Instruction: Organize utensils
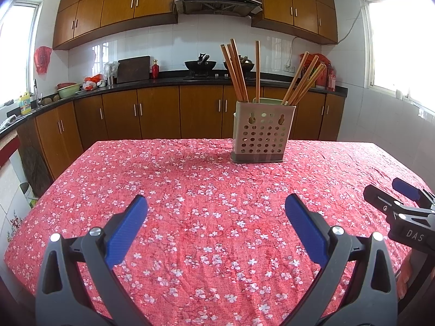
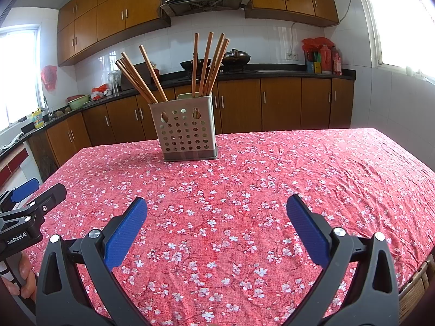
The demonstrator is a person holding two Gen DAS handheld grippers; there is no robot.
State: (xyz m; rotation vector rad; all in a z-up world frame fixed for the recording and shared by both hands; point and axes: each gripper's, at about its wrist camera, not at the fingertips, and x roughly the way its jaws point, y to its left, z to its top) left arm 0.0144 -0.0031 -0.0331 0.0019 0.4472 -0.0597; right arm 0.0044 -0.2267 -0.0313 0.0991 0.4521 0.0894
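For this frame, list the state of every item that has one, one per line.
left gripper: open, empty, above the tablecloth.
right gripper: open, empty, above the tablecloth.
utensil holder: upright on the tablecloth, far side of the table.
chopsticks: standing in the holder, leaning in separate bunches.
tablecloth: spread over the table, wrinkled.
lower cabinet doors: shut.

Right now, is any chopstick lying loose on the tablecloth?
No, every chopstick in view stands in the holder, and the tablecloth around it carries nothing else.
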